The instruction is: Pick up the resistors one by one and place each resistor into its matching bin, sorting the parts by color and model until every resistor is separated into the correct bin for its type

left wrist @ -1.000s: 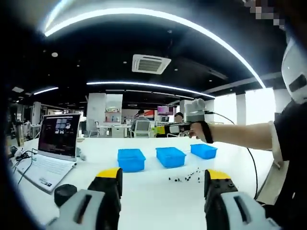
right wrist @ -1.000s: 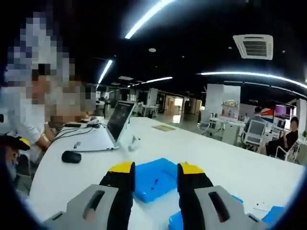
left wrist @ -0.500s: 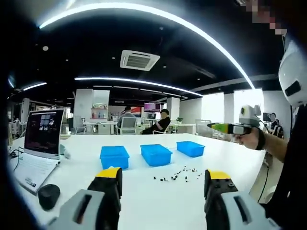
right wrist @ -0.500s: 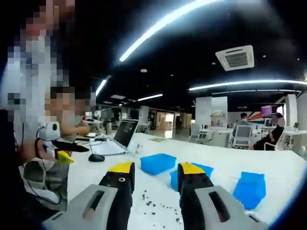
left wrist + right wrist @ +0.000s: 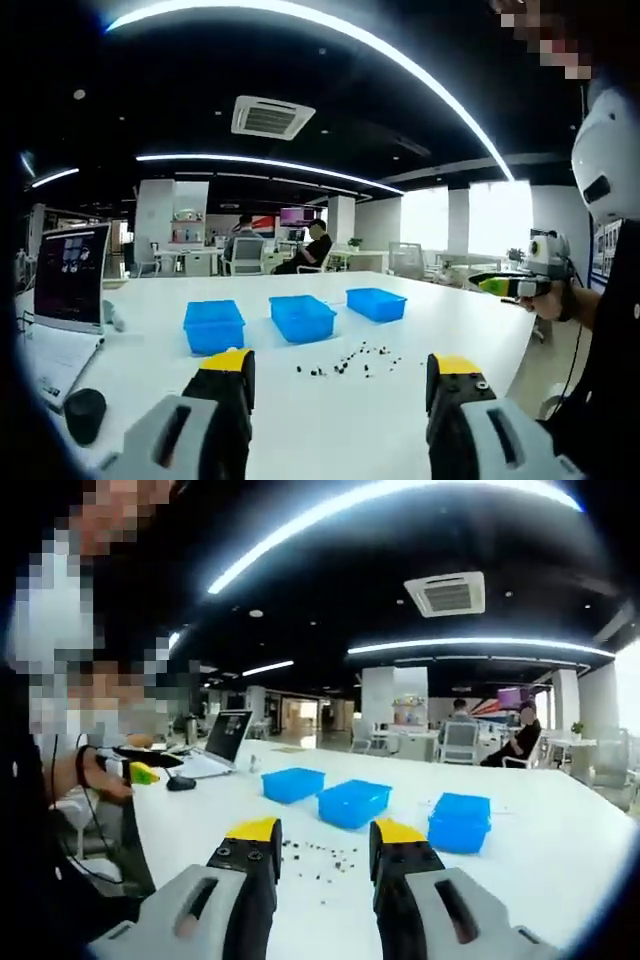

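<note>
Three blue bins stand in a row on the white table: one (image 5: pixel 213 325), a second (image 5: pixel 302 317) and a third (image 5: pixel 376 303). In the right gripper view the same bins (image 5: pixel 292 784), (image 5: pixel 353 802), (image 5: pixel 460 820) lie beyond my jaws. Several small dark resistors (image 5: pixel 345 362) are scattered on the table in front of the bins, also seen as resistors (image 5: pixel 315 858) between my right jaws. My left gripper (image 5: pixel 340 375) is open and holds nothing, short of the resistors. My right gripper (image 5: pixel 322 840) is open and empty, raised above the table's near side.
A laptop (image 5: pixel 65 300) and a black mouse (image 5: pixel 85 412) sit at the table's left end. The right gripper (image 5: pixel 515 283) hangs in a hand off the table's right edge. The left gripper (image 5: pixel 145 770) shows at the far left. People sit at desks behind.
The right gripper has swung away from above the bins to beyond the table's right edge. Both views have drawn back, so all three bins and the resistors now lie ahead.
</note>
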The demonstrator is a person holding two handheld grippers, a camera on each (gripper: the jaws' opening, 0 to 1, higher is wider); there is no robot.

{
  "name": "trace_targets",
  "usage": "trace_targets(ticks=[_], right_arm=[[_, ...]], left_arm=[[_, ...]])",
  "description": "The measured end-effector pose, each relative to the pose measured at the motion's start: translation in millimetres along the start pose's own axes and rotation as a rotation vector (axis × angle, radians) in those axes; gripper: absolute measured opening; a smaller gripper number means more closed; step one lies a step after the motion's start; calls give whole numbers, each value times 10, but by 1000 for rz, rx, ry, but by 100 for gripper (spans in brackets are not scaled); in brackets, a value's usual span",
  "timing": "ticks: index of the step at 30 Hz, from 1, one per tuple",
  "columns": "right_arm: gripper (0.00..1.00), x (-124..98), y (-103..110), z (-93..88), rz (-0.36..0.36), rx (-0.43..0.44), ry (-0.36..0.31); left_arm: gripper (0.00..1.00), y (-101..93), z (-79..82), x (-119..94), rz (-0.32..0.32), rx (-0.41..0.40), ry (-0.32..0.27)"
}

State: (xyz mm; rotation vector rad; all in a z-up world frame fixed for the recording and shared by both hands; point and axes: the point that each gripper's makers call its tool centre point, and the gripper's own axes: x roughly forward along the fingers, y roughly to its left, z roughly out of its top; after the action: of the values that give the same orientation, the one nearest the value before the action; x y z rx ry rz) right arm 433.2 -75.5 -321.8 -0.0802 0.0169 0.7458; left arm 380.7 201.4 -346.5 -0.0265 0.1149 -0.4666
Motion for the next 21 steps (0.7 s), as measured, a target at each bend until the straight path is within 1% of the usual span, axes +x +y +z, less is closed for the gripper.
trace_targets(ticks=[1,2,6,9,10,11,14,16,18,21], right_arm=[[37,20,13,-3,22,-4,11],[37,70,19,-2,59,-17,31],[38,223,-64,4,134,-127,94],[37,398,-116,48,216,-195,141],[37,452,-91,42,259,-215,163],[37,503,-69,21,299,-233,192],[37,660,-2,-80,414,-352,287],[36,786,87,-134,504,-413,336],[35,862,149,-199,574,-440,382],[35,1012,246,-314,678,-538,453]], left_arm=[[70,-5,-5,-8,0,0,0],[70,-15,-16,-16,-1,1,3],[70,-40,-98,-44,-4,-3,30],[71,-62,-147,-71,-10,0,47],[71,-68,-154,-79,-12,1,50],[71,-74,-162,-86,-13,1,53],[71,-90,-182,-104,-17,1,60],[71,-104,-202,-117,-22,4,69],[71,-118,-224,-133,-28,5,77],[71,-117,-259,-161,-30,1,92]])
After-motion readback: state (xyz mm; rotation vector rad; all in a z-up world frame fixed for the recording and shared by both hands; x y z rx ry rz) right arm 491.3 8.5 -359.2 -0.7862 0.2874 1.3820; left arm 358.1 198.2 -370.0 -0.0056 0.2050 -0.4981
